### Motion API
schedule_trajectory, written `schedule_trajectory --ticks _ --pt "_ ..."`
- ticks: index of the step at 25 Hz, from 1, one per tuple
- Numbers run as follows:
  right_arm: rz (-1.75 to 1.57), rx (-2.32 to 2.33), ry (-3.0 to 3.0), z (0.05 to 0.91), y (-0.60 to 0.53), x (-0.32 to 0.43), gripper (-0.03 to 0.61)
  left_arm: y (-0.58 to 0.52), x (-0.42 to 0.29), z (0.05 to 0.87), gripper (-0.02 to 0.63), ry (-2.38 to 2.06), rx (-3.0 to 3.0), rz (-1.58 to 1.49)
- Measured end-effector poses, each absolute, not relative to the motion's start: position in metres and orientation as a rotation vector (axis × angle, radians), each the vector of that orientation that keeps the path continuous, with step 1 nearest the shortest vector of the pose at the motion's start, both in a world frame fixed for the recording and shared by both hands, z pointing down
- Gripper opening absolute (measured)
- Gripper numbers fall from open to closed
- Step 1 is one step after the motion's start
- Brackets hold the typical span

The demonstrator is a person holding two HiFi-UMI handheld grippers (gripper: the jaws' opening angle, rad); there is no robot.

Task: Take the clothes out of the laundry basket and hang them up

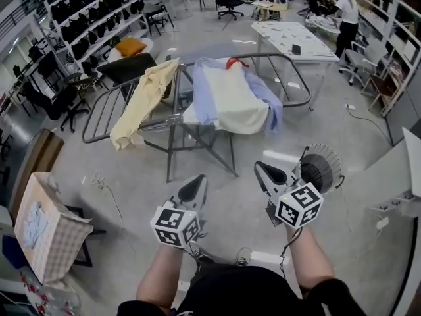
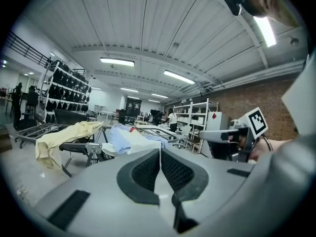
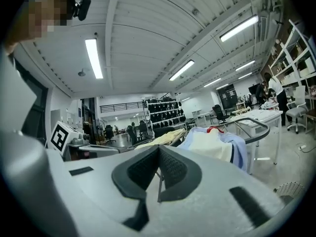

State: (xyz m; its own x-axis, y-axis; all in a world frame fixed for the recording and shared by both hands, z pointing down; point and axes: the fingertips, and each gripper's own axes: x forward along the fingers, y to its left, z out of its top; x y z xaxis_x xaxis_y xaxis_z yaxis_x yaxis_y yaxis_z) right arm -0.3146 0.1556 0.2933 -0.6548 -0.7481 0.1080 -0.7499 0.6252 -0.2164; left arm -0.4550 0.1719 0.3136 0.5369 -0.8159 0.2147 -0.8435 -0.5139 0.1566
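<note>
Pale-blue cloth [image 1: 34, 228] is lying crumpled in the laundry basket [image 1: 59, 249] at near left; judged light and limp, best pinched at a raised fold. Left claw [image 1: 196, 185] and right claw [image 1: 264, 172] are holding nothing, both closed.

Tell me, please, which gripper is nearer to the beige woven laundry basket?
Left. The left gripper is right of the laundry basket; the right gripper is farther right still.

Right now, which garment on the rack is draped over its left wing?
The yellow garment, alone on the left wing of the drying rack. The blue shirt and the cream garment lie together on its middle section.
</note>
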Motion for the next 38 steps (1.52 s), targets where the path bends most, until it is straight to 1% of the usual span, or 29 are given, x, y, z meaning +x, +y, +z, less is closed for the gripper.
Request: schedule_trajectory --ticks 6,13,38 --pt "0.362 1.269 -2.846 0.290 0.182 -0.289 0.005 0.199 -0.422 0.309 0.012 -1.410 2.545 0.164" --pt "0.356 1.243 -2.868 0.288 0.196 -0.275 0.005 0.212 -0.405 0.302 0.012 -1.440 2.548 0.170" --pt "0.345 1.186 -2.883 0.294 0.197 -0.287 0.005 0.215 -0.417 0.306 0.012 -1.483 2.518 0.146"
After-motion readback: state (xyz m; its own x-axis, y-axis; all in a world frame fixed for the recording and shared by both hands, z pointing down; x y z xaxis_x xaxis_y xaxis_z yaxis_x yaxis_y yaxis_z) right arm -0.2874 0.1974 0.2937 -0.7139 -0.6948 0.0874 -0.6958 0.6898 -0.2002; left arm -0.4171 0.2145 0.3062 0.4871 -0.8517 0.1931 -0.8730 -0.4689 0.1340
